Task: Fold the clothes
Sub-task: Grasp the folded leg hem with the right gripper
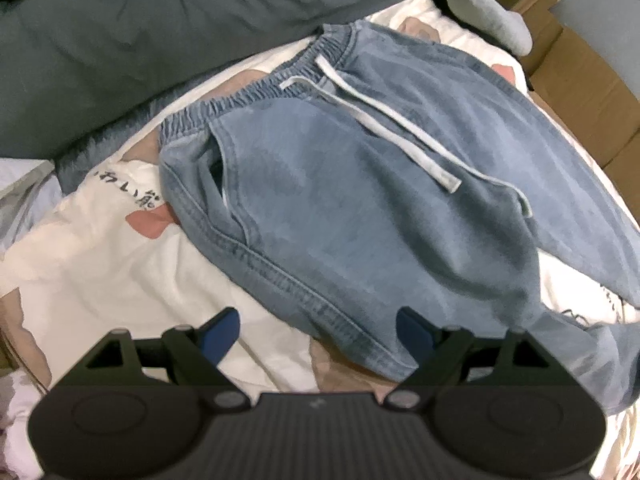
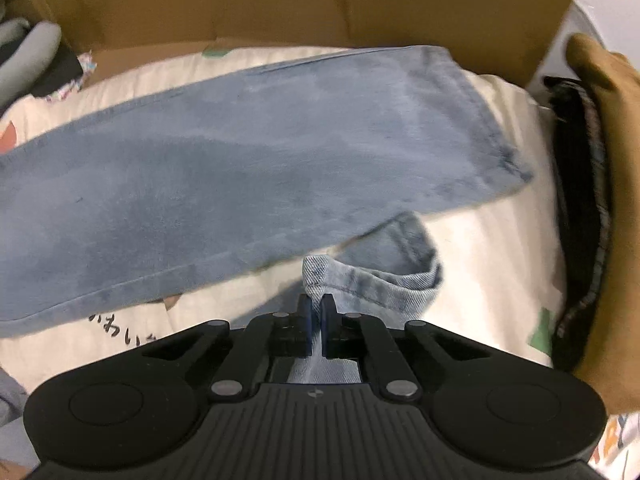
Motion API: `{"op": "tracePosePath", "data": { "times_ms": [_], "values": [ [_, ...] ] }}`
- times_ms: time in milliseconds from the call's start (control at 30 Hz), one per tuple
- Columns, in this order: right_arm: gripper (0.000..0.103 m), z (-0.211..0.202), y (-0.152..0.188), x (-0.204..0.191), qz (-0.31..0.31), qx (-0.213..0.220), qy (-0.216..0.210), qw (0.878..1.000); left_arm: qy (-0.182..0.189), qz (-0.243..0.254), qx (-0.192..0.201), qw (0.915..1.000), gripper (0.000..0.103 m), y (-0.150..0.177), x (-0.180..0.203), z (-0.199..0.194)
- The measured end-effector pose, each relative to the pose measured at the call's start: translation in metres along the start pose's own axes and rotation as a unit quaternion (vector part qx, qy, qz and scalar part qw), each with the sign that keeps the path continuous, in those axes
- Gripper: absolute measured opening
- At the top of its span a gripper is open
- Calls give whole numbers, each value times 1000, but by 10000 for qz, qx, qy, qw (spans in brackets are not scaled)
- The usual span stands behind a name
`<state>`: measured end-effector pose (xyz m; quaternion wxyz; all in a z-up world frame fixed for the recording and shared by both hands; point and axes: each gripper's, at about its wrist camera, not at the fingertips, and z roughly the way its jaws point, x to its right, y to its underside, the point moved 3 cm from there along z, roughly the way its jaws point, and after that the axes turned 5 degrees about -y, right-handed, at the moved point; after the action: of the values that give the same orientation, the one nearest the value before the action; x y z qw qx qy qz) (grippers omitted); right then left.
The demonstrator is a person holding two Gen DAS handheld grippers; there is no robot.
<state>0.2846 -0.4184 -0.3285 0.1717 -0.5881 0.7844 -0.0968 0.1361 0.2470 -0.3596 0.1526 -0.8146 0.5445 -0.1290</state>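
Light blue jeans (image 1: 340, 184) with an elastic waistband and a white drawstring (image 1: 384, 120) lie flat on a white printed bedsheet (image 1: 100, 264). My left gripper (image 1: 318, 330) hovers just above the jeans' left side seam, jaws wide apart, nothing between them. In the right wrist view one trouser leg (image 2: 240, 160) stretches across the sheet. The hem of the other leg (image 2: 384, 280) curls up below it, and my right gripper (image 2: 316, 312) is shut on the edge of that hem, with denim showing between the blue pads.
A dark grey-green duvet (image 1: 140, 40) lies beyond the waistband. Cardboard boxes (image 1: 580, 92) border the bed on the right, and a cardboard wall (image 2: 320, 0) stands behind the trouser legs. A brown garment and a dark plaid one (image 2: 584, 208) lie at the right edge.
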Motion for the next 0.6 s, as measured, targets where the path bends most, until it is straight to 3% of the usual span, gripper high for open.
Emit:
{"op": "tracePosePath", "data": {
  "times_ms": [300,600],
  "values": [
    [1,-55,42,64,709,316,-212,9968,56,-100,41,9999,87,4,4,-10],
    [4,-49,87,120,1647,389,-666,9833,42,-326,-57,9994,87,12,1,-10]
  ]
}}
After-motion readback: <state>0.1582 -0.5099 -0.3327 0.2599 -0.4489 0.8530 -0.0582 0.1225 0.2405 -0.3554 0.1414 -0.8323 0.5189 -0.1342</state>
